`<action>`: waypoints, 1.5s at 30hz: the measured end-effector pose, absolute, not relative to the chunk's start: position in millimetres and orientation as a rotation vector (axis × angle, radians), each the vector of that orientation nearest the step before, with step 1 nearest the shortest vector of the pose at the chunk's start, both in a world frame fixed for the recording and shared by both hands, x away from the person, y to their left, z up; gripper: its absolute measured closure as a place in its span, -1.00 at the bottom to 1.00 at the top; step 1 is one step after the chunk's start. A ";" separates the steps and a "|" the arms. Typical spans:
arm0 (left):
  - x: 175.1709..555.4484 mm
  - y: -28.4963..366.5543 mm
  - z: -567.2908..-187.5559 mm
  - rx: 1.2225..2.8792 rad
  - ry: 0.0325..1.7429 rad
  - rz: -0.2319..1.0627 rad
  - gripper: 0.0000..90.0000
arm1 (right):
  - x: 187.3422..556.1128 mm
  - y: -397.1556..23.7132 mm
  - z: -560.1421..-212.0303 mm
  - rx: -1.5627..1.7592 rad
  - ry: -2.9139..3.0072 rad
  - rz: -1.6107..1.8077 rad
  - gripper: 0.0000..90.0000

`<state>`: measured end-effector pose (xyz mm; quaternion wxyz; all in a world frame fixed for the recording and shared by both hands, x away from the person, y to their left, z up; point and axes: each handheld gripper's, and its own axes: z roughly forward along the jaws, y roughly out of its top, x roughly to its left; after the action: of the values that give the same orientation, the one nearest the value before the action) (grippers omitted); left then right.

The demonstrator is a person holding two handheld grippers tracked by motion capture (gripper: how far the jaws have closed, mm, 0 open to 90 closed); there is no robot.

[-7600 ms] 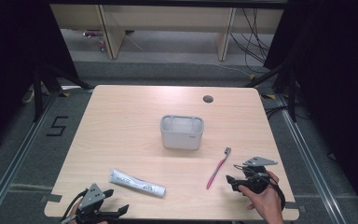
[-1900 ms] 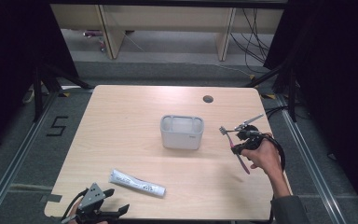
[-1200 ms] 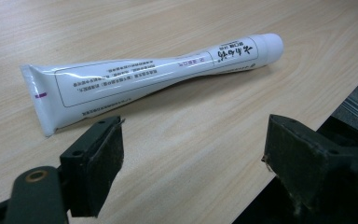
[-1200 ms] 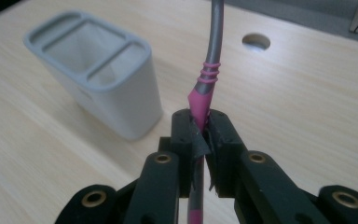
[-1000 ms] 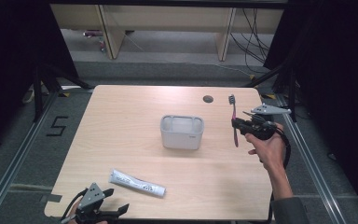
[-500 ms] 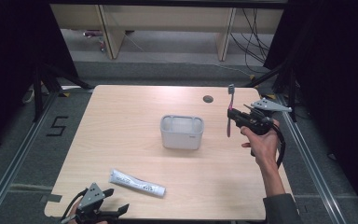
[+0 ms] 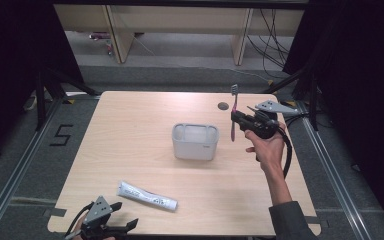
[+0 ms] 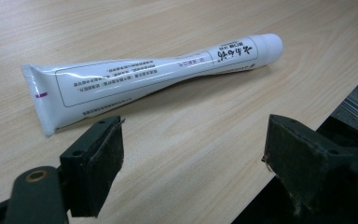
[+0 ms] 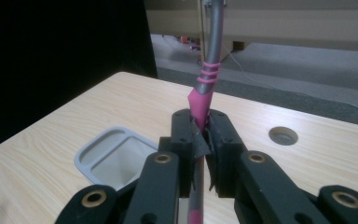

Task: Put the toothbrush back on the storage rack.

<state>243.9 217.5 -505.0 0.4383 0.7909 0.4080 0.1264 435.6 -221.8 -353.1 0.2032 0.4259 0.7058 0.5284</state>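
While my right gripper (image 7: 236,119) clamps the toothbrush (image 7: 233,112) upright in the air just right of the holder (image 7: 195,142), my left gripper (image 8: 191,154) gapes empty near the toothpaste (image 8: 154,74); next, I judge, lowering it into a compartment.

The right gripper (image 7: 236,119) holds a toothbrush (image 7: 234,112) upright beside the grey holder (image 7: 195,141).

Lit evenly from overhead, bench (image 7: 130,130) bright against black surrounds. Soft, faint shadows. Mild sheen on the toothpaste tube (image 8: 154,74). Blurred close up at the right tongs (image 9: 200,140); background soft.
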 end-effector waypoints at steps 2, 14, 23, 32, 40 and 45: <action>244.1 217.8 -505.0 1.968 1.009 0.314 -0.57 | 438.4 -216.6 -353.7 1.174 1.964 1.481 0.82; 243.7 218.0 -504.9 1.967 1.007 0.312 -0.57 | 452.3 -186.3 -352.3 1.159 1.968 1.518 0.82; 243.7 217.9 -504.9 1.966 1.006 0.310 -0.57 | 463.8 -172.8 -359.9 1.156 1.972 1.520 0.82; 243.1 218.2 -504.1 1.967 1.006 0.311 -0.57 | 471.4 -165.8 -371.8 1.191 1.965 1.508 0.82; 242.9 218.2 -504.1 1.967 1.006 0.311 -0.57 | 474.1 -163.3 -385.2 1.223 1.968 1.494 0.82; 243.0 218.3 -504.3 1.967 1.007 0.310 -0.57 | 476.2 -165.2 -392.4 1.238 1.966 1.479 0.82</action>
<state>243.0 218.3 -504.3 0.4393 0.7919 0.4054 0.1249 476.2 -165.2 -392.4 0.1927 0.4410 0.7004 0.5271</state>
